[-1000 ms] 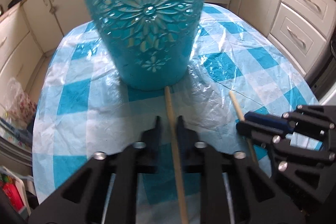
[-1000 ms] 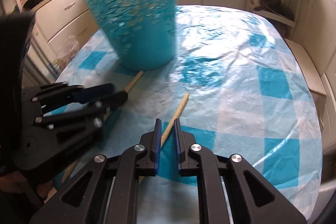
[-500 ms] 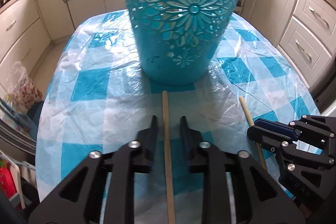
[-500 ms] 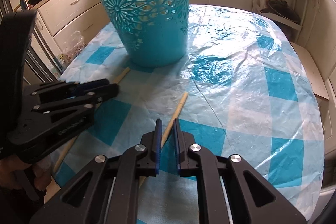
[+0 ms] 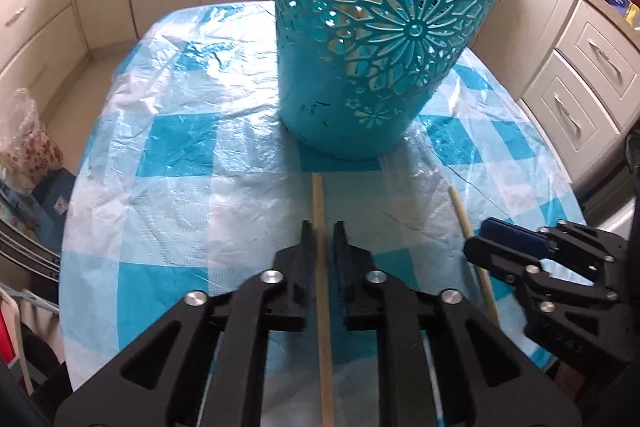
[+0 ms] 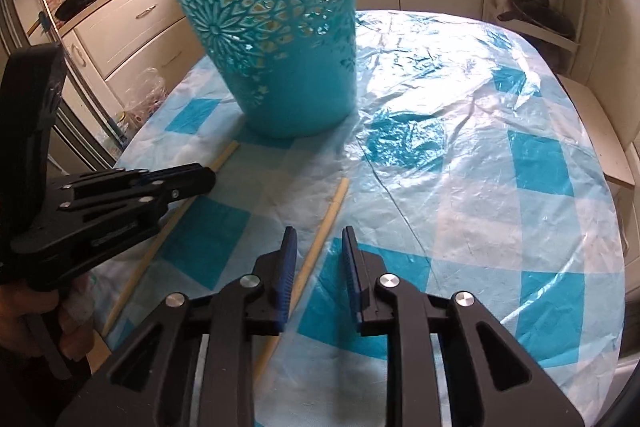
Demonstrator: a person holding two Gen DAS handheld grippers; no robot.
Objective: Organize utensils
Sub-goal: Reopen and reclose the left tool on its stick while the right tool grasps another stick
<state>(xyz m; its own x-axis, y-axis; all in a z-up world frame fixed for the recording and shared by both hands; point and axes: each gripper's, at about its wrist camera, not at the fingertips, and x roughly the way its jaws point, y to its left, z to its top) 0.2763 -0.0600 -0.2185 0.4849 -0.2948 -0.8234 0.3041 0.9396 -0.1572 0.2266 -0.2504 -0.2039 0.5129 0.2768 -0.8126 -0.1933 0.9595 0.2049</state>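
Left stick [image 5: 320, 259]: we have a thin wooden stick, a chopstick by the look of it, lying flat on the worktop [image 5: 168, 211], running between the fingers of our left gripper [image 5: 323, 239]; its far tip stops just short of the basket.
Left fingers: they have just been closing, yet a sliver of gap shows on each side of the stick, so they flank it and do not pinch it.
Right stick [image 6: 320, 239]: a matching stick lies beside the first, well apart from it, passing between the fingers of our right gripper [image 6: 318, 247].
Right fingers: spread, having just been opening; the stick lies free.
Why so: we judge both sticks are lined up for pickup.
Basket [image 5: 380, 39]: turquoise, pierced with flower cut-outs, upright; pale shapes show through, but we cannot tell its contents.
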